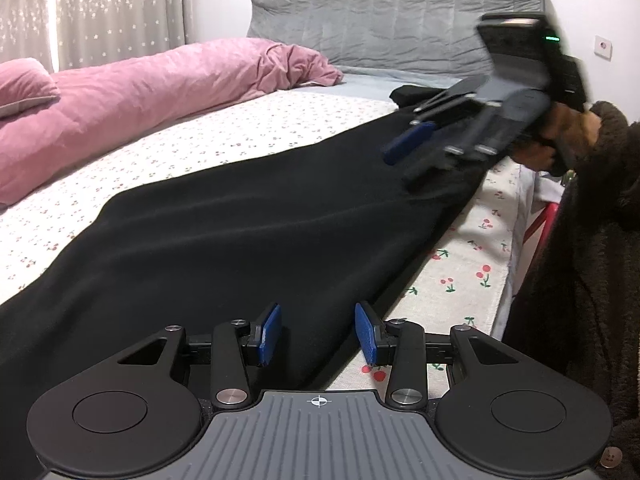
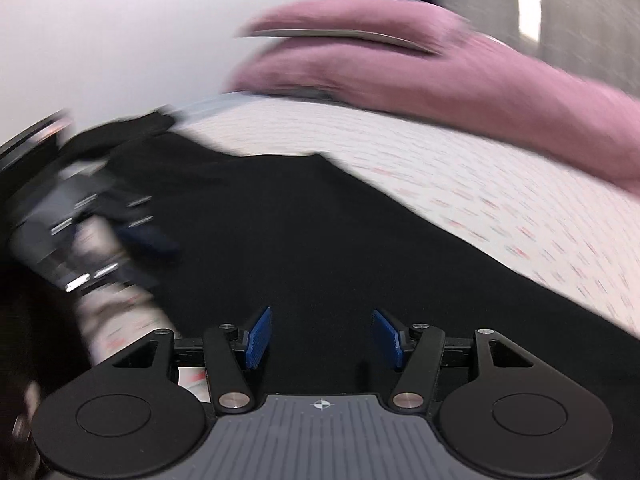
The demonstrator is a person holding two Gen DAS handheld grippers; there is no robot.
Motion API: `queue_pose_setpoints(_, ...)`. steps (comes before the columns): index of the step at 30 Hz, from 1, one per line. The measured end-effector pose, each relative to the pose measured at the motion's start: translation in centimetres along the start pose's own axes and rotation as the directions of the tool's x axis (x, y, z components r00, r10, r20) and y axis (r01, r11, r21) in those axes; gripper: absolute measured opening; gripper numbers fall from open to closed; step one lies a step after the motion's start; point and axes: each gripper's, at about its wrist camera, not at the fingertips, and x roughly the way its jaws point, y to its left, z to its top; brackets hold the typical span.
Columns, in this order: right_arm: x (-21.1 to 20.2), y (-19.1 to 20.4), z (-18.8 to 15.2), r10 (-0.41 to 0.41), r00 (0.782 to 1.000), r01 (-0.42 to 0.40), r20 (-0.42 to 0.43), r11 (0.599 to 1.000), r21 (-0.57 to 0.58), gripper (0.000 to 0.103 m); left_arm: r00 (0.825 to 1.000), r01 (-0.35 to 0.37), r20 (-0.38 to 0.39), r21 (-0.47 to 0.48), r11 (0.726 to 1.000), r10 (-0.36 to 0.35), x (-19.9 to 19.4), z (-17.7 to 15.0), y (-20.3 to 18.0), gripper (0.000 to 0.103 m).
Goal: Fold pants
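Observation:
Black pants (image 1: 224, 236) lie stretched lengthwise along the near edge of the bed; they also show in the right wrist view (image 2: 304, 232). My left gripper (image 1: 318, 334) is open and empty, just above the pants at their near end by the bed's edge. My right gripper (image 2: 322, 336) is open and empty above the pants. In the left wrist view the right gripper (image 1: 404, 160) hovers over the far part of the pants, blurred. In the right wrist view the left gripper (image 2: 132, 236) shows blurred at the left.
A pink duvet (image 1: 120, 100) and a pink pillow (image 1: 24, 84) lie along the far side of the bed. The cherry-print sheet (image 1: 224, 136) covers the mattress. A grey headboard (image 1: 392, 16) stands at the back. The bed's edge (image 1: 508, 240) runs on the right.

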Motion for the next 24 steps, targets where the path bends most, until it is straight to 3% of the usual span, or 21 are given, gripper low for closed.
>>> queue_pose_setpoints(4, -0.4, 2.8, -0.4, 0.085, 0.996, -0.087, -0.022, 0.986, -0.145, 0.058, 1.000, -0.016, 0.004, -0.002, 1.000, 0.016, 0.0, 0.1, -0.1, 0.004)
queue_pose_setpoints(9, 0.1, 2.8, -0.8, 0.086, 0.994, -0.097, -0.072, 0.983, -0.156, 0.058, 1.000, -0.011, 0.024, 0.033, 0.999, 0.010, -1.4, 0.2, -0.1, 0.002)
queue_pose_setpoints(12, 0.1, 2.7, -1.1, 0.110, 0.989, -0.124, -0.101, 0.980, -0.155, 0.058, 0.998, 0.033, -0.060, 0.063, 0.997, -0.030, -1.1, -0.2, -0.3, 0.003)
queue_pose_setpoints(16, -0.4, 2.7, -0.9, 0.142, 0.986, -0.153, -0.082, 0.977, -0.149, 0.060, 0.992, 0.086, -0.096, 0.050, 0.995, -0.081, -1.5, 0.2, 0.3, 0.015)
queue_pose_setpoints(18, -0.3, 2.6, -0.3, 0.137, 0.990, -0.141, -0.041, 0.983, -0.115, 0.064, 0.991, 0.124, -0.043, 0.015, 0.992, -0.123, -2.3, 0.7, 1.2, 0.024)
queue_pose_setpoints(20, 0.4, 2.6, 0.2, 0.104, 0.995, -0.104, -0.005, 0.992, -0.074, 0.066, 0.990, 0.140, 0.038, -0.035, 0.990, -0.138, -2.8, 1.5, 2.0, 0.045)
queue_pose_setpoints(22, 1.4, 2.7, 0.5, 0.059, 0.998, -0.059, 0.006, 0.997, -0.045, 0.065, 0.987, 0.126, 0.105, -0.083, 0.988, -0.117, -2.6, 2.2, 2.8, 0.066)
queue_pose_setpoints(24, 2.4, 2.3, 0.5, 0.026, 1.000, -0.026, -0.005, 0.999, -0.019, 0.064, 0.992, 0.077, 0.106, -0.111, 0.991, -0.065, -1.9, 2.6, 3.7, 0.069)
